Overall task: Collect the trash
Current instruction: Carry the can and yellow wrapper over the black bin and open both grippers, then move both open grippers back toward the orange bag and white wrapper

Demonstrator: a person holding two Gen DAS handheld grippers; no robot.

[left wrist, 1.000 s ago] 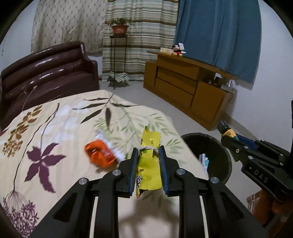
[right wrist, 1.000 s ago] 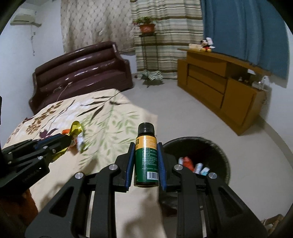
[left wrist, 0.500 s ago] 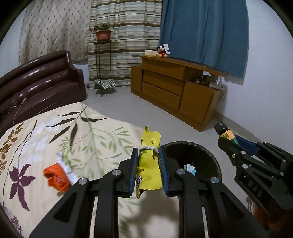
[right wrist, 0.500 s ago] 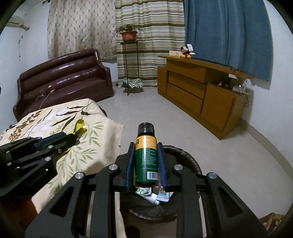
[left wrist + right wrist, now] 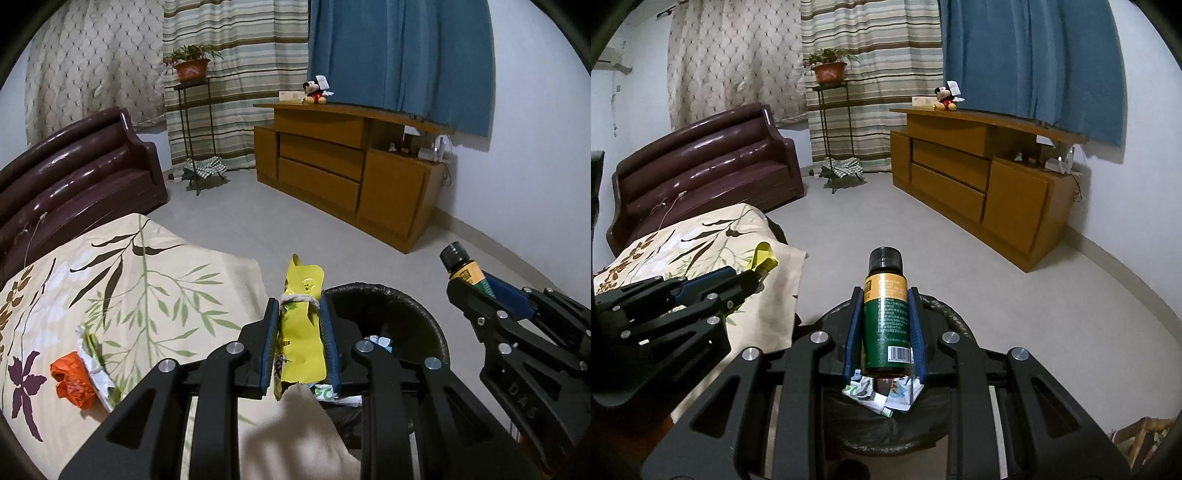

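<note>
My left gripper [image 5: 298,306] is shut on a yellow snack wrapper [image 5: 301,332] tied with string, held at the table's edge beside the black trash bin [image 5: 424,325]. My right gripper [image 5: 884,295] is shut on a green and yellow bottle [image 5: 885,314] with a black cap, held upright right over the bin [image 5: 945,314], which holds several paper scraps [image 5: 886,398]. The bottle also shows at the right of the left wrist view [image 5: 463,266]. An orange wrapper [image 5: 72,382] and a white and green wrapper [image 5: 94,360] lie on the floral tablecloth [image 5: 147,288].
A brown leather sofa [image 5: 74,173] stands behind the table. A wooden sideboard [image 5: 351,170] with a plush toy on it runs along the right wall. A plant stand [image 5: 192,122] is by the striped curtain. Grey floor lies between.
Both grippers have swung right from the table toward the bin. The bin now lies under the right gripper and beside the left. The orange wrapper has slid left in the left view.
</note>
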